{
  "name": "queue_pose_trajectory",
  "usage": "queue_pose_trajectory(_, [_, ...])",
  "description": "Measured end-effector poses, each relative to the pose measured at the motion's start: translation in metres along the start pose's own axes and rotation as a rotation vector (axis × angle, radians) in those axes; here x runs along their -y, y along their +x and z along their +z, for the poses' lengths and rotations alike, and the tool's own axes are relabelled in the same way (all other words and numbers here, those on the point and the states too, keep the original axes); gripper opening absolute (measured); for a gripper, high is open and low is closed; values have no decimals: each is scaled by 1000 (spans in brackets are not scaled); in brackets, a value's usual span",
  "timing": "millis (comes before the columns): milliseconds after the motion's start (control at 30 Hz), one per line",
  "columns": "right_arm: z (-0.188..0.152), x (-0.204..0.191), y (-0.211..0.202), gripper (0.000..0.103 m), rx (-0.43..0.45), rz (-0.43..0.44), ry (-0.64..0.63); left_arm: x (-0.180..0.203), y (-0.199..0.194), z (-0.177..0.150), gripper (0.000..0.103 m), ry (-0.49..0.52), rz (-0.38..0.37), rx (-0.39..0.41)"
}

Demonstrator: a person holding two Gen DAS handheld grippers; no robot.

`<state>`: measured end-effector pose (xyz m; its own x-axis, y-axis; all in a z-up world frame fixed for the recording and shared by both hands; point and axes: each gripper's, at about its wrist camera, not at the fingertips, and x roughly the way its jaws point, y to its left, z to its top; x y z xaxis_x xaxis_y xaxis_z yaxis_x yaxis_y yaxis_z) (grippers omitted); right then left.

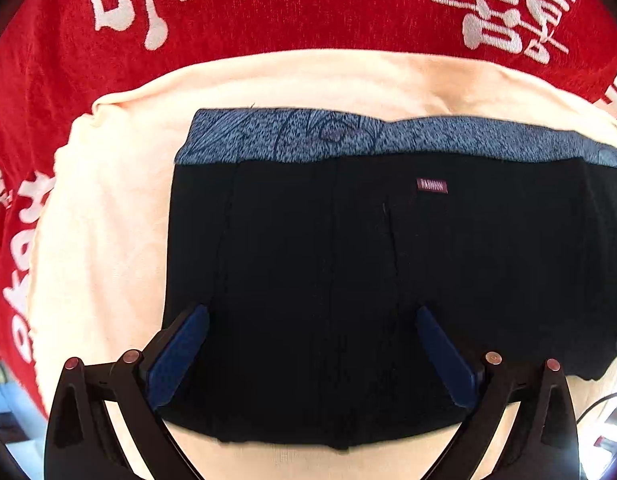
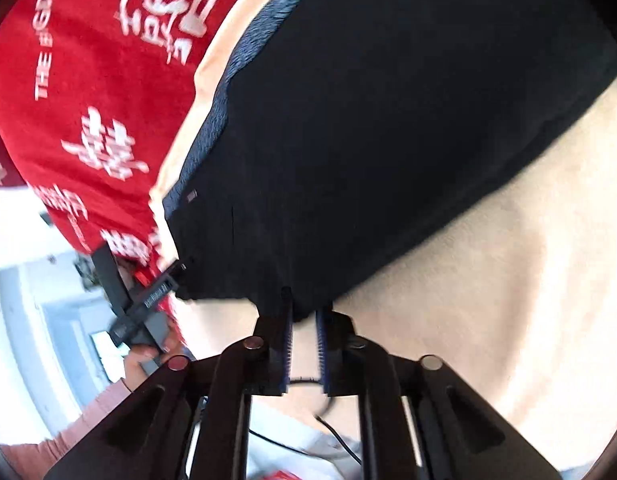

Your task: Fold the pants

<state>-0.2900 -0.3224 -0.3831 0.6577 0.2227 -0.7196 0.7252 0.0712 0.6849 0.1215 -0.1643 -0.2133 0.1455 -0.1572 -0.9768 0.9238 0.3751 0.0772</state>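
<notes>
The left gripper [image 1: 312, 320] has its fingers wide apart above the black cloth pants with a blue-grey waistband [image 1: 348, 260]. The right gripper [image 2: 304, 320] nips their near hem, lying sideways on the cream blanket [image 1: 108, 220].

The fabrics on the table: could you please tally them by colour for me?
Black: 1, the pants
Cream: 1, the cloth under them
Red: 1, the cover with white characters
Total: 3
</notes>
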Motion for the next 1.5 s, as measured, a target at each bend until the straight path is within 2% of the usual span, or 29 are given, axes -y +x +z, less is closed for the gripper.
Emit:
queue_pose_trajectory(33, [-1,-3,-18,22,19,-44,-50,21,-15,-4,103,9,8,-5])
queue_pose_trajectory(67, [0,-6,-34,22,51,-80,-93,27,-21,-4,103,16,1,4])
queue_pose_trajectory(133, [10,-13,-63,22,130,-176,-170,51,-38,-7,103,27,-52,31])
queue_pose_trajectory(200, [27,-13,-78,22,178,-221,-214,88,-50,-6,103,43,-123,57])
queue_pose_trajectory(300, [54,-8,-76,22,178,-311,-280,148,-46,2,103,64,-200,61])
queue_pose_trajectory(367, [61,5,-62,21,132,-444,-352,186,-32,9,103,66,-196,40])
queue_pose_trajectory(433, [57,17,-70,19,162,-390,-374,204,-16,7,103,80,-161,11])
queue_pose_trajectory(500, [53,28,-80,19,170,-372,-334,202,-14,-3,103,45,-174,60])
queue_pose_trajectory(567, [49,36,-86,19,168,-350,-281,194,-11,-7,103,6,-213,25])
queue_pose_trajectory(667, [48,40,-93,22,154,-316,-224,189,-12,1,103,-9,-179,-31])
queue_pose_trajectory(733, [49,33,-93,22,166,-305,-226,195,-21,13,103,20,-126,-2])
queue_pose_trajectory(800, [56,19,-91,23,185,-283,-254,199,-29,30,103,18,-126,49])
queue_pose_trajectory(867, [73,4,-82,23,190,-280,-285,204,-29,53,103,-3,-126,78])
queue_pose_trajectory(967, [108,-13,-64,23,195,-283,-312,210,-12,96,103,-55,-73,98])
queue_pose_trajectory(1033, [131,-22,-48,25,187,-300,-322,218,-2,111,103,-93,-44,90])
queue_pose_trajectory(1100, [147,-26,-40,41,197,-322,-327,215,11,136,103,-114,-7,79])
queue_pose_trajectory(1133, [154,-27,-35,51,206,-335,-341,214,19,139,103,-126,-6,76])
queue_pose_trajectory(1233, [169,-29,-31,51,235,-413,-370,203,29,138,103,-178,-55,82])
queue_pose_trajectory(1300, [177,-29,-33,49,261,-456,-376,200,33,143,103,-195,-55,81])
queue_pose_trajectory(1367, [187,-27,-34,49,284,-585,-378,194,37,148,103,-206,-36,79])
queue_pose_trajectory(1400, [190,-24,-36,49,288,-605,-367,191,40,153,103,-213,-33,77])
queue_pose_trajectory(1433, [192,-23,-41,49,284,-588,-345,190,41,156,103,-220,-27,72])
queue_pose_trajectory(1500, [187,-27,-52,56,287,-560,-330,188,38,160,103,-225,-9,52])
